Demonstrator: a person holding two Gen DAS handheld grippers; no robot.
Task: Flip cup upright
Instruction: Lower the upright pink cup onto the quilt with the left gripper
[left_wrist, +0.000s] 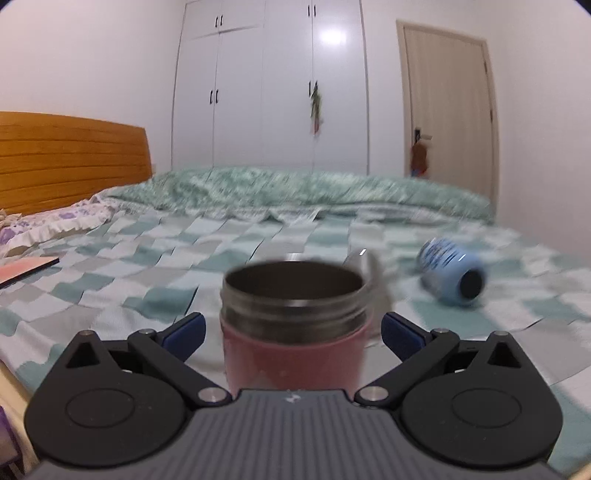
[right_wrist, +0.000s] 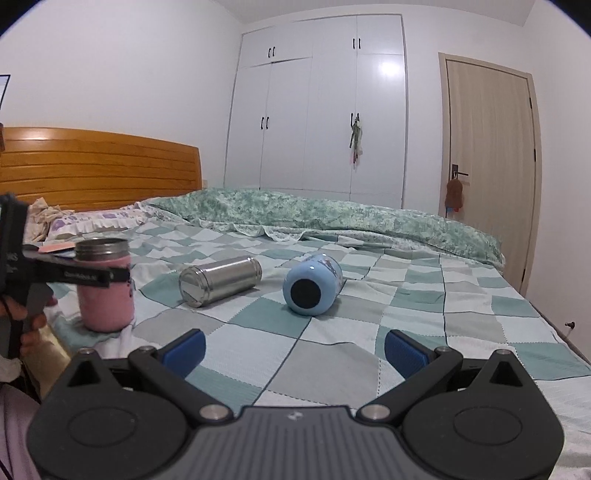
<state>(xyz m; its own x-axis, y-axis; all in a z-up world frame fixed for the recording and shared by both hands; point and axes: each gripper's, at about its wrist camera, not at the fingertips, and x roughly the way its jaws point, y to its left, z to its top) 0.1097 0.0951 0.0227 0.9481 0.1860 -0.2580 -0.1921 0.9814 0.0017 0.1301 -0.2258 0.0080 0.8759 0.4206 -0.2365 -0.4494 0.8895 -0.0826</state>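
Pink-bodied steel flask (left_wrist: 293, 332) stands upright on the checked bedspread (left_wrist: 122, 258), open threaded mouth up, long axis vertical, sitting between the blue pads of the left gripper (left_wrist: 293, 330). In the left wrist view both pads stand clear of the flask wall with a visible gap on each side: jaws wide, nothing clamped.

The right wrist view shows the same flask (right_wrist: 106, 286) from the side, to the far left of the right gripper (right_wrist: 295, 349), with a finger of the left gripper (right_wrist: 74, 275) crossing in front of it. White lettering on that finger is too small to read. This view alone shows the bare steel flask (right_wrist: 219, 280) lying on its side, base toward the camera, ahead and left of the right jaws.

The blue cup (right_wrist: 314, 284) lies on its side ahead of the right gripper, dark base toward the camera; in the left view it (left_wrist: 452, 277) is blurred, off to the right.

Right jaws wide, holding nothing, above the bedspread.
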